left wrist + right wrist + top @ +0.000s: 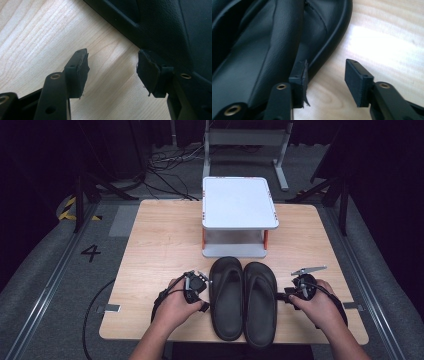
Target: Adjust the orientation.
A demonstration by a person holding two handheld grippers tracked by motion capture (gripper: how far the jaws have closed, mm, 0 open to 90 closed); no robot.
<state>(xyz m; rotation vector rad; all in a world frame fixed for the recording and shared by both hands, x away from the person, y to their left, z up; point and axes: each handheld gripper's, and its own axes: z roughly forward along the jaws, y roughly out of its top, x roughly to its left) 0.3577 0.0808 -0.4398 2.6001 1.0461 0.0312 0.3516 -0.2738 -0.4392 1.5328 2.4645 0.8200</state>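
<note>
Two black flip-flop sandals lie side by side near the table's front edge, the left sandal and the right sandal. My left gripper is open just left of the left sandal, jaws pointing at its side. In the left gripper view, this gripper has bare wood between its pads, and the left sandal lies behind the right-hand jaw. My right gripper is open at the right sandal's outer side. In the right gripper view, this gripper has its left-hand jaw at the rim of the right sandal. The other jaw is over wood.
A white two-level stand with orange posts sits at the back middle of the wooden table, just beyond the sandals' toes. A grey frame and cables lie on the floor behind. Bare wood lies to either side of the sandals.
</note>
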